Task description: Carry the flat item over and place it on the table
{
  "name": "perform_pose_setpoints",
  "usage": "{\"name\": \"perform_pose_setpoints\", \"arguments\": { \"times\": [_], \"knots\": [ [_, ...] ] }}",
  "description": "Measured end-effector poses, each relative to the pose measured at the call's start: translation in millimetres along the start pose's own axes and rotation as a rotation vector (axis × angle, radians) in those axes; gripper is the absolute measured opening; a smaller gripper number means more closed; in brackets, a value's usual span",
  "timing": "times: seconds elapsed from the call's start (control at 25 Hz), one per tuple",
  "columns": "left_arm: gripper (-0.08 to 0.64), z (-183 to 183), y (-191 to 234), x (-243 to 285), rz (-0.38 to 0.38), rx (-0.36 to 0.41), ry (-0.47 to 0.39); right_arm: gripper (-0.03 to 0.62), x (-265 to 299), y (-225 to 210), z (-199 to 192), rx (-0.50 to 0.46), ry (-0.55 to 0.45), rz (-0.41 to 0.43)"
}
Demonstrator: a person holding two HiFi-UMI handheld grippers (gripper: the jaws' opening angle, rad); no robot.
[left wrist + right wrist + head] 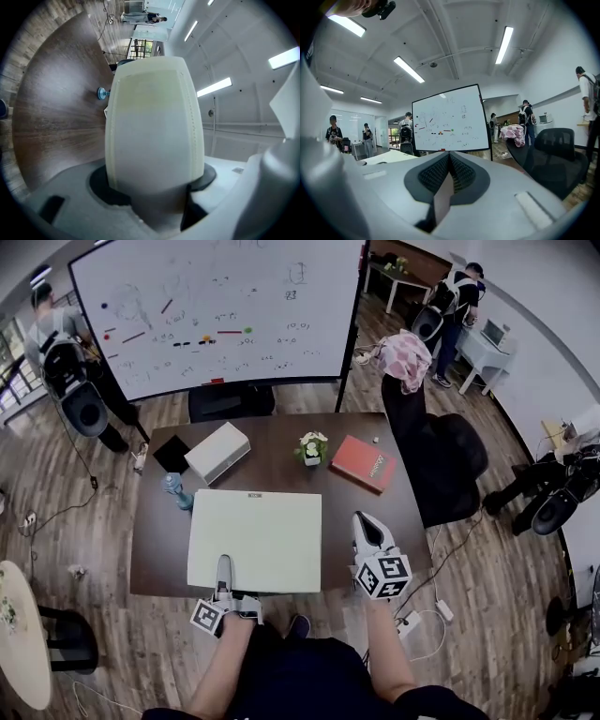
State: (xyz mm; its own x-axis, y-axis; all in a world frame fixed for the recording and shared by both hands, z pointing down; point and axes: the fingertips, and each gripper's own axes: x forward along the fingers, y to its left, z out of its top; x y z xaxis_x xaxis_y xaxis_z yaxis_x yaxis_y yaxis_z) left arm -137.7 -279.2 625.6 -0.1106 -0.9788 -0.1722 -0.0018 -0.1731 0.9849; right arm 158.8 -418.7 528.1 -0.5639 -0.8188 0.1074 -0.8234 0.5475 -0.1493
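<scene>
Your left gripper (223, 568) pinches the near edge of the white board (267, 535) lying on the table (270, 457), your right gripper (366, 521) closed and empty beside it; the board is likely light, stiff and best held by its edges.

right gripper (449, 164) seen with jaws shut tight, dark ribbed pads (433, 173) pressed together, nothing caught between

whiteboard (447, 119) on stand seen dead ahead, covered in scribbles and coloured marks

person with backpack (406, 131) spotted just left of it, two more people (333, 133) stood far left

pink cloth (513, 132) draped over something right of whiteboard, dark-clothed person (527, 117) seen just behind it

black office chair (555, 157) parked low right, another person (587, 101) cut off at right edge

light strips (408, 69) lit across ceiling
</scene>
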Motion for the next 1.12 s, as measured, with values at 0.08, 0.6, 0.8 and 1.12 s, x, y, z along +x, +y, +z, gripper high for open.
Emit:
{"name": "perform_pose_setpoints", "arguments": {
  "times": [0.08, 0.6, 0.8, 1.12],
  "knots": [
    [0.293, 0.8, 6.6, 4.6, 0.004, -0.012, 0.003, 0.008, 4.9, 0.8, 2.1, -0.01, -0.003, -0.004],
    [0.293, 15.3, 31.1, 55.1, 0.041, -0.02, 0.064, 0.008, 34.1, 5.8, 15.5, 0.009, -0.021, -0.072],
    [0.293, 22.1, 51.2, 68.2, 0.072, -0.018, 0.08, 0.008, 46.0, 8.1, 15.8, 0.018, -0.023, -0.087],
    [0.294, 22.3, 81.4, 94.3, 0.12, -0.023, 0.1, 0.008, 58.2, 10.5, 19.5, 0.005, -0.024, -0.097]
  ]
}}
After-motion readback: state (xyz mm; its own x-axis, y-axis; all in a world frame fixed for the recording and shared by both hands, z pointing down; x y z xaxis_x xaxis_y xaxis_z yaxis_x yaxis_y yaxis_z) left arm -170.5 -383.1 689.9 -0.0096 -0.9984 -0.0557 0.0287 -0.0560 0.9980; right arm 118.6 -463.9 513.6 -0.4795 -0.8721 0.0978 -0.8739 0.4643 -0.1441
